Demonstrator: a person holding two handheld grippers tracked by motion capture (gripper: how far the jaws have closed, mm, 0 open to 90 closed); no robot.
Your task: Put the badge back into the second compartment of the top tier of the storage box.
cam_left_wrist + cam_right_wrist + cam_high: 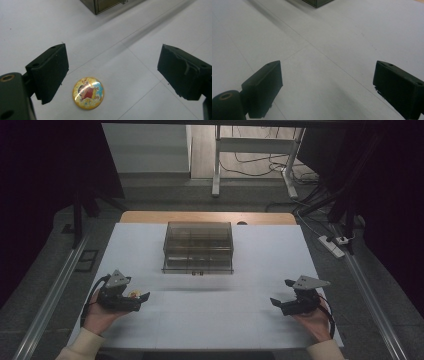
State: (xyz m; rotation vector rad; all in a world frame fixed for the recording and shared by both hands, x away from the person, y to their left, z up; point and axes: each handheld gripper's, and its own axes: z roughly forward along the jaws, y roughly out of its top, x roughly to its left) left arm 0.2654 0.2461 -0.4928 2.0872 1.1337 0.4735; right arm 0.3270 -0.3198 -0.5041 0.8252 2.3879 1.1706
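Left gripper (112, 75) hovers low over the white surface (210, 315), fingers (50, 72) spread wide, and the round cartoon badge (88, 93) lies flat between them, much nearer one finger. That's the worry: close off-centre and the glossy, domed badge may skid away or flip. Middle, the smoky clear drawer box (198, 247) stands well apart. Right gripper (329, 87) waits, fingers apart, empty.

- We can read no words, numbers or brand marks anywhere.
- The round yellow badge (88, 93) on the tabletop carries a cartoon figure with small marks around it, too blurred to read.
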